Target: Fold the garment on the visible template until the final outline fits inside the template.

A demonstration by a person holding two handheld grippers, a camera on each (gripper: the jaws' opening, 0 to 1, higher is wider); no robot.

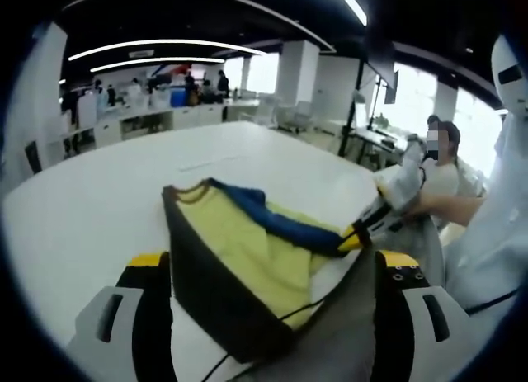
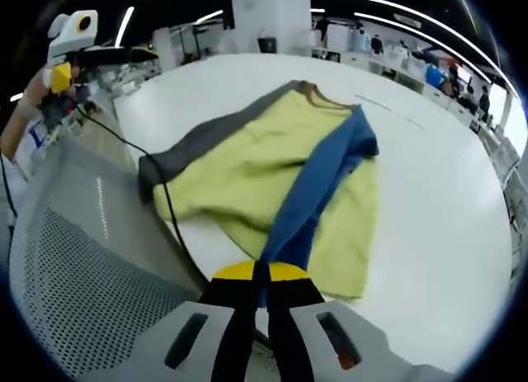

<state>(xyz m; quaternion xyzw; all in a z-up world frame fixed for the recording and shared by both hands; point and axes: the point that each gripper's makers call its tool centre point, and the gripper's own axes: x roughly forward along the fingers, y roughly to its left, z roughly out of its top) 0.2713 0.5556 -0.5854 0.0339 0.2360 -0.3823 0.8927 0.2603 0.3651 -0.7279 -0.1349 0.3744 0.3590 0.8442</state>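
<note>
- Right gripper (image 2: pixel 262 293) at the bottom of the right gripper view, jaws clenched on the end of the blue sleeve (image 2: pixel 318 192) of the garment (image 2: pixel 247 172), yellow tips meeting over the cloth.
- Sleeve drawn taut from those jaws up and across the yellow body of the garment toward the collar.
- Garment lying on the white worktop (image 2: pixel 437 192), near its edge, yellow front up, dark grey part along its left side and folded at the corner by the edge.
- Thin black cable (image 2: pixel 169 209) crossing the grey corner and dropping over the worktop's edge.
- Grey mesh chair back (image 2: pixel 74 266) just beside that edge.
- Left gripper (image 1: pixel 272 271) in its own view, jaws wide apart on either side of the grey edge of the garment (image 1: pixel 247 258); cannot tell whether touching the cloth.
- Beyond, in the same view, right gripper (image 1: pixel 363 231) pinching the blue sleeve (image 1: pixel 272 217) above the yellow cloth.
- Farther right, a seated person (image 1: pixel 445 172) at the worktop (image 1: pixel 124 192) side.
- Far back, office desks, white pillars and ceiling light strips.
</note>
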